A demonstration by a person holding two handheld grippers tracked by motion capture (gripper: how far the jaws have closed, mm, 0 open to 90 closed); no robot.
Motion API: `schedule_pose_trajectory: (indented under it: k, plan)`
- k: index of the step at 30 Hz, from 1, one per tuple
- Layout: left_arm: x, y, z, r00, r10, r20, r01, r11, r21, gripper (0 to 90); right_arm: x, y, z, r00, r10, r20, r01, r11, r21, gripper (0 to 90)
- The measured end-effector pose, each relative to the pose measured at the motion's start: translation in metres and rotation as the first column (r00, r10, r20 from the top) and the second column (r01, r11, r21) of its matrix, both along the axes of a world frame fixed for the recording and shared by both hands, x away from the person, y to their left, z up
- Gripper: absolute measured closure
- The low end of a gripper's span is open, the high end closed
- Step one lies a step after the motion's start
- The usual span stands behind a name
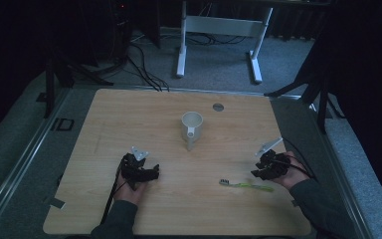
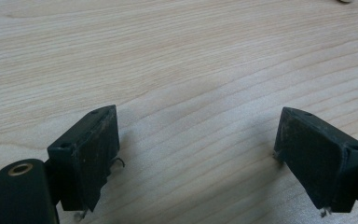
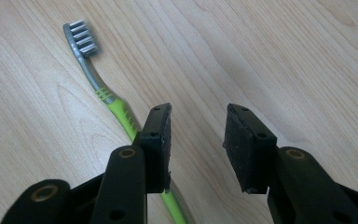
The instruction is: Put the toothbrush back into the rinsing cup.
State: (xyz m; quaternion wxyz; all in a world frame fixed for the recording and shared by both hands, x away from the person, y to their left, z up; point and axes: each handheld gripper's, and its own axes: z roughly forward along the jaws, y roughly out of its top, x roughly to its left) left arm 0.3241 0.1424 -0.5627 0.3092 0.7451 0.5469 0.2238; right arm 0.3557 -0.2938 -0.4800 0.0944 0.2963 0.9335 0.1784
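While parted, right gripper (image 3: 197, 140) nears toothbrush (image 3: 103, 91) (untouched).

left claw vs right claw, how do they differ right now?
The left claw has its jaws spread wide over bare wood; the right claw has a narrower gap, though still open. The left claw has nothing near it, while the right claw sits beside the green toothbrush, whose handle runs under one jaw, outside the gap. Both hold nothing and stay low over the table.
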Motion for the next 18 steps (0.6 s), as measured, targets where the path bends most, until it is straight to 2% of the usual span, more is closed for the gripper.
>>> schedule_pose_trajectory:
  k: [7, 8, 14, 18]
  plan:
    - [0.000, 0.000, 0.000, 1.0000, 0.000, 0.000, 0.000, 1.0000, 0.001, 14.3, 0.002, 0.002, 0.002, 0.9999, 0.012, 0.010, -0.012, 1.000, 0.004, 60.4]
    - [0.000, 0.000, 0.000, 1.0000, -0.001, 0.000, 0.001, 1.0000, 0.001, 14.3, 0.002, 0.004, 0.002, 0.9994, 0.033, 0.013, -0.033, 0.999, -0.008, 59.0]
    - [0.000, 0.000, 0.000, 1.0000, -0.004, 0.001, 0.004, 1.0000, 0.002, 14.3, 0.002, 0.011, 0.001, 0.9972, 0.074, 0.007, -0.074, 0.997, -0.035, 57.7]
    - [0.000, 0.000, 0.000, 1.0000, -0.004, 0.001, 0.004, 1.0000, 0.001, 14.3, 0.003, 0.018, -0.001, 0.9945, 0.103, -0.015, -0.104, 0.994, -0.045, 57.1]
